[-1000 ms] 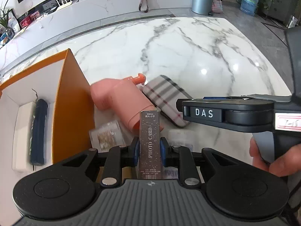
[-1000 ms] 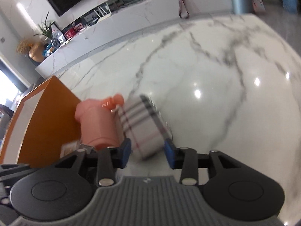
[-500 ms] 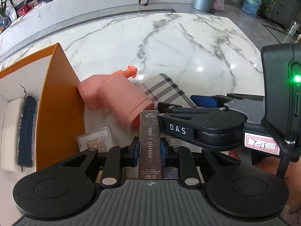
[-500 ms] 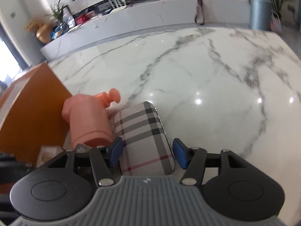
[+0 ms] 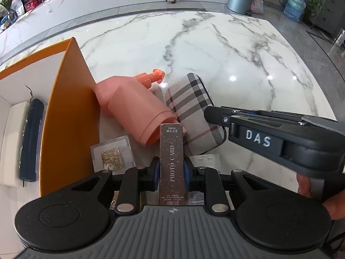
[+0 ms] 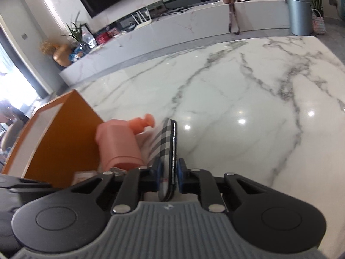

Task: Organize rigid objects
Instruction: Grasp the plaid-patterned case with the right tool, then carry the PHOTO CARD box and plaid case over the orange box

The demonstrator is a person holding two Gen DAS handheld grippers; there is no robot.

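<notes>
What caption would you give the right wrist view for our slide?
Right gripper shut on the plaid case, held on edge beside the pink bottle and orange box.

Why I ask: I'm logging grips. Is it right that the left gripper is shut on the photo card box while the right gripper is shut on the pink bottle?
Not quite. The right gripper is shut on the plaid case, not the pink bottle beside it; the right wrist view shows this. The left gripper does hold the photo card box.

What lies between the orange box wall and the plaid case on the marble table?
The pink pump bottle, lying on its side between the orange box and the plaid case; the left wrist view shows it.
</notes>
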